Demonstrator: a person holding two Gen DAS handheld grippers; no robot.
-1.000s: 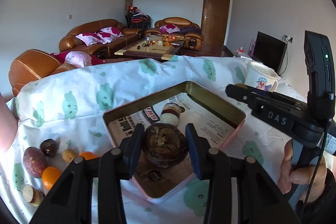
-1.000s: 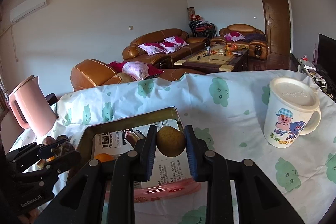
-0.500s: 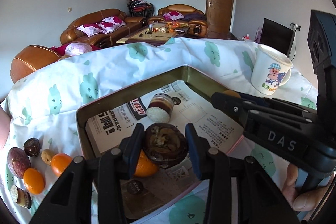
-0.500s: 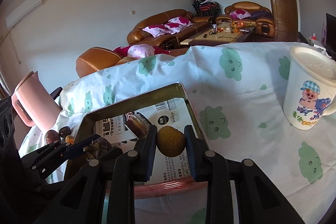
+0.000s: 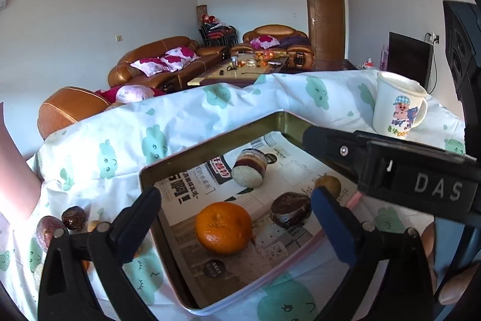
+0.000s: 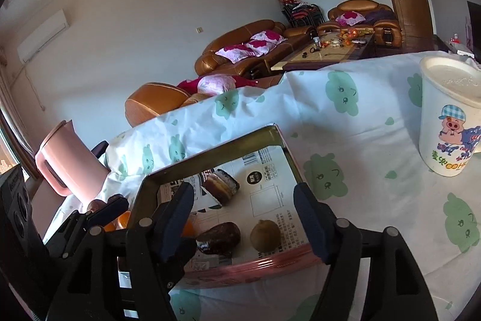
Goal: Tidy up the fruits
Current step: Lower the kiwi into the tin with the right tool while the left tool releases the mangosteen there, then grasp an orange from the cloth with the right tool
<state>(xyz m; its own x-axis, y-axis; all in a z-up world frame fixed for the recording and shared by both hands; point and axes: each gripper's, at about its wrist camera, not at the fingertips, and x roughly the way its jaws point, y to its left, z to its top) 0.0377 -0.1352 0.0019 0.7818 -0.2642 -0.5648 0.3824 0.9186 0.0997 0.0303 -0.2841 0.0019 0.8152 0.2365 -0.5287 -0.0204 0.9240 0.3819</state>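
A metal tray (image 5: pixel 210 145) lined with printed paper holds an orange (image 5: pixel 223 227), a dark brown fruit (image 5: pixel 290 209), a small tan fruit (image 5: pixel 329 184) and a cut layered piece (image 5: pixel 249 167). My left gripper (image 5: pixel 237 227) is open and empty just above the tray's near side. My right gripper (image 6: pixel 243 215) is open and empty above the tray (image 6: pixel 210 155), with the dark fruit (image 6: pixel 219 236) and tan fruit (image 6: pixel 265 235) lying below it.
Several loose fruits (image 5: pixel 48 230) lie on the cloth left of the tray. A cartoon mug (image 6: pixel 448 119) stands to the right. A pink kettle (image 6: pixel 64 161) stands at the left. The white cloth with green prints (image 6: pixel 345 140) covers the table.
Both grippers opened. The left let go of the dark brown fruit and the right let go of the tan fruit; both now lie in the tray.
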